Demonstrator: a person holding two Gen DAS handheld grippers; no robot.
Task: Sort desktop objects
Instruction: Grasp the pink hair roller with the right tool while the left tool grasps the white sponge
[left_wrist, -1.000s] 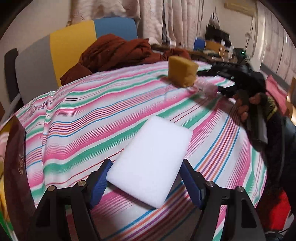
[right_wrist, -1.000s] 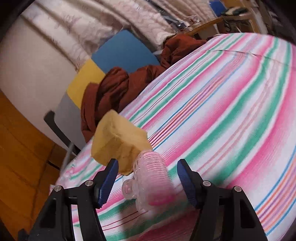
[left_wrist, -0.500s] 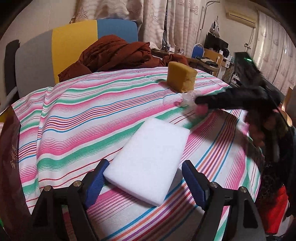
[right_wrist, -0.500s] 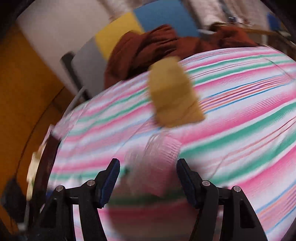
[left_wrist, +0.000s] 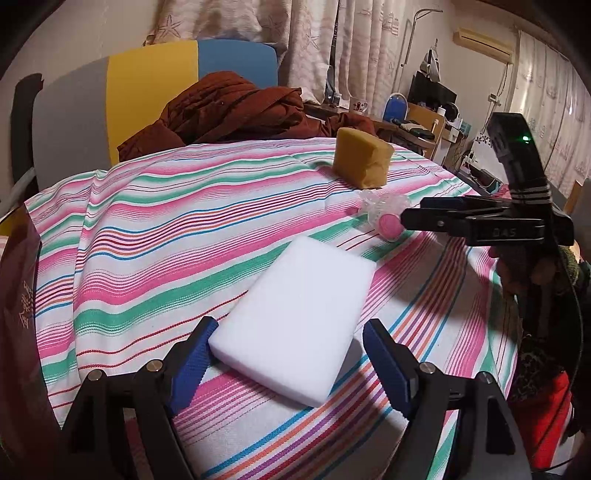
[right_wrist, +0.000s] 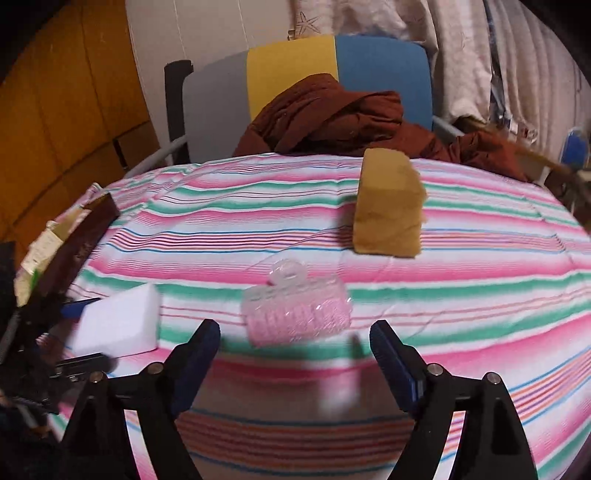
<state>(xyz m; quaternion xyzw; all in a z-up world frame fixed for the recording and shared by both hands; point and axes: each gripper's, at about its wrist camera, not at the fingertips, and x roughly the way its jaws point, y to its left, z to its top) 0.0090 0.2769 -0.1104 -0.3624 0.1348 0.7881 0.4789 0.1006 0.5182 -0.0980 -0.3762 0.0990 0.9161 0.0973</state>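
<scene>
The left gripper (left_wrist: 286, 354) stands wide open, its blue pads flanking the near end of the white foam block (left_wrist: 295, 325) on the striped tablecloth (left_wrist: 147, 229), gripping nothing. Beyond the block lies the pink hair roller (right_wrist: 295, 314), and beyond that the yellow sponge (right_wrist: 388, 206). The right gripper (right_wrist: 295, 354) is spread wide too, empty, with the roller just ahead of its fingertips, centred between them.

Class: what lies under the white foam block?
The white foam block rests flat on the striped tablecloth, between the open left gripper's fingers. Whatever the cloth covers beneath is hidden.
</scene>
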